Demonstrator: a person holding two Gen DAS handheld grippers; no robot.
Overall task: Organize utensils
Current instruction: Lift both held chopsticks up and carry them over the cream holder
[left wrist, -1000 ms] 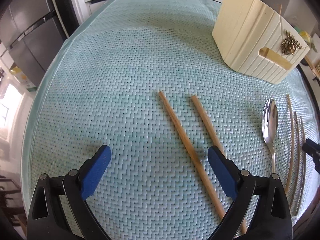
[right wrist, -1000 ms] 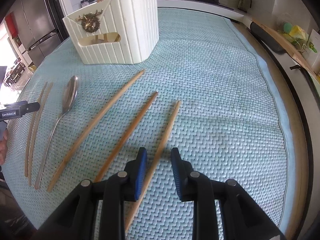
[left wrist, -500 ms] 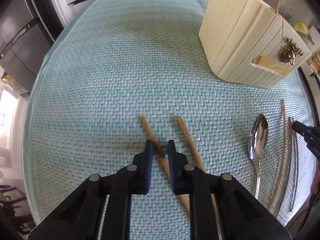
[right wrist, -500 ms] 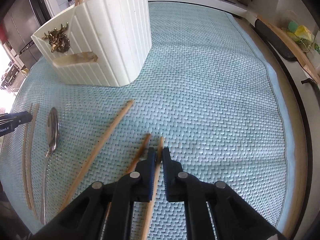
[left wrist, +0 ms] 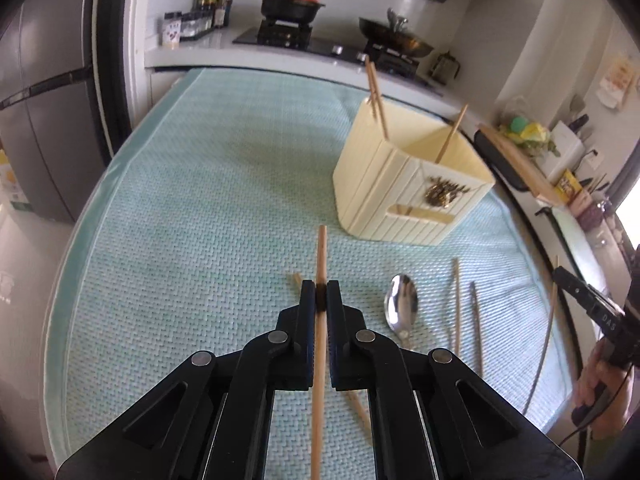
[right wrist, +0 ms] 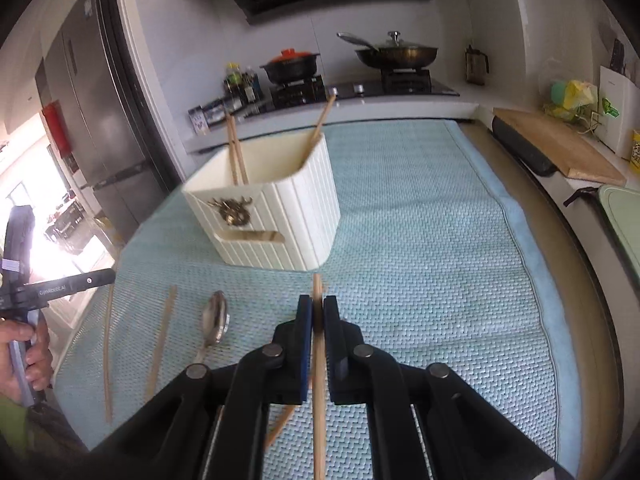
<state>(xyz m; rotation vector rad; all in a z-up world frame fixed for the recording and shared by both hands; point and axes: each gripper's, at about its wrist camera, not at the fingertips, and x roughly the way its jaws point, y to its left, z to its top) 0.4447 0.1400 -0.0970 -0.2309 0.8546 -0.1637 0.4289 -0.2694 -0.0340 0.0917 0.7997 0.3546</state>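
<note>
- Chopsticks: one wooden chopstick is pinched in my left gripper, another chopstick in my right gripper; both sets of jaws are pressed tight on the sticks.
- Each stick runs straight along its gripper's line, long axis fore-aft, tip poking out ahead of the fingertips toward the cream utensil holder, tail running back under the tool.
- Both sticks look clear of the teal mat; holder sits ahead and slightly right of my left tool, ahead and slightly left of my right.
- Step in hand, I reckon: carry to the holder, tip sticks upright, drop them in beside the chopsticks already standing there.
- Do it well: keep the pinch firm, clear the rim before releasing, one hand at a time so the tools don't clash.
- Left behind under the tools: metal spoon, more chopsticks.
</note>
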